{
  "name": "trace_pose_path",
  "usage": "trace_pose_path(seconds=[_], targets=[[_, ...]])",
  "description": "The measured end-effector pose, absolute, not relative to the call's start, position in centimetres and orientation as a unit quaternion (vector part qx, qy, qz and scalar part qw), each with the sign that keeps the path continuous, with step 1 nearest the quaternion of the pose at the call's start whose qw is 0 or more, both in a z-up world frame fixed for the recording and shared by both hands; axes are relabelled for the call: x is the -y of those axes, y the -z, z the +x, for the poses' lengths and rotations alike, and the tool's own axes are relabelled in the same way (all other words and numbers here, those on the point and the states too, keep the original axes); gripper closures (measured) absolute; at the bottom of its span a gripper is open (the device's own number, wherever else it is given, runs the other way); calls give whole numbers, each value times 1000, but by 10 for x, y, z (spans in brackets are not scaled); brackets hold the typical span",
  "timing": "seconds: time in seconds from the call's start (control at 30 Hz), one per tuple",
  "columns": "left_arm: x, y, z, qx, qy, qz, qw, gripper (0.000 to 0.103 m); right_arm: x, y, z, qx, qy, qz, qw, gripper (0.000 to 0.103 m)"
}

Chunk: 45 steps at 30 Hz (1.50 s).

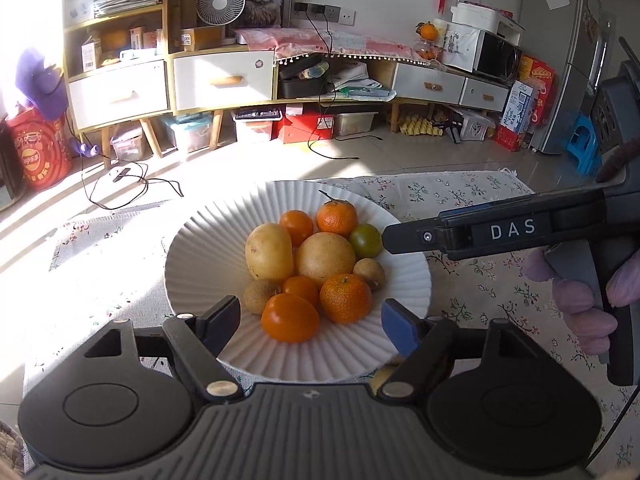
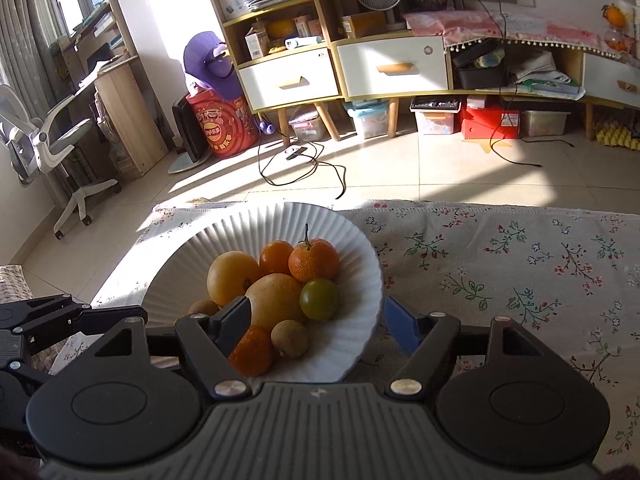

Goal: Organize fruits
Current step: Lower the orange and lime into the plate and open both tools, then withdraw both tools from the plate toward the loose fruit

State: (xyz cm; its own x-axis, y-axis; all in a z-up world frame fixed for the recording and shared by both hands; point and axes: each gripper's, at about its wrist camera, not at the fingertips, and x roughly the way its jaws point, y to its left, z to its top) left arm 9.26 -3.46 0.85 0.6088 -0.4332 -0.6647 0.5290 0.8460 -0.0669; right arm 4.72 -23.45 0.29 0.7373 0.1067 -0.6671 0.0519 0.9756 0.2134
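Both the left tool (image 1: 310,320) and right tool (image 2: 316,320) gape over the fruit plate (image 1: 192,256).

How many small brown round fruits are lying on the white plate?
3. One brown fruit at the pile's near left, one at its right below the green fruit, both on the white plate. A third is indistinct; others may be hidden.

Both wrist views sit low and close behind the white plate (image 1: 408,280), facing the shelving across the room. The left view looks down over its near rim; the right view (image 2: 360,272) looks from the plate's right side (lower, flatter). Both share plate and shelving.
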Motion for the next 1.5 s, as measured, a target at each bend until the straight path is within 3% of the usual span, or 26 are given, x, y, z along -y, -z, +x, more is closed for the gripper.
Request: trace_pose_path(seconds=[0.13, 0.33, 0.73, 1.3, 1.37, 1.5], targets=[[29, -14, 87, -353, 260, 77, 896, 19, 232, -9, 38, -365, -11, 107, 925, 16], [16, -22, 78, -354, 238, 88, 900, 10, 229, -15, 27, -368, 0, 109, 923, 9], [-1, -18, 54, -370, 196, 98, 903, 8, 204, -19, -4, -357, 14, 75, 931, 1], [24, 19, 41, -335, 223, 50, 914, 9, 203, 10, -25, -361, 7, 4, 932, 1], [34, 26, 42, -339, 233, 50, 910, 12, 206, 12, -27, -363, 5, 11, 932, 6], [50, 36, 49, -345, 247, 63, 903, 31, 212, 16, -26, -374, -3, 23, 927, 22]])
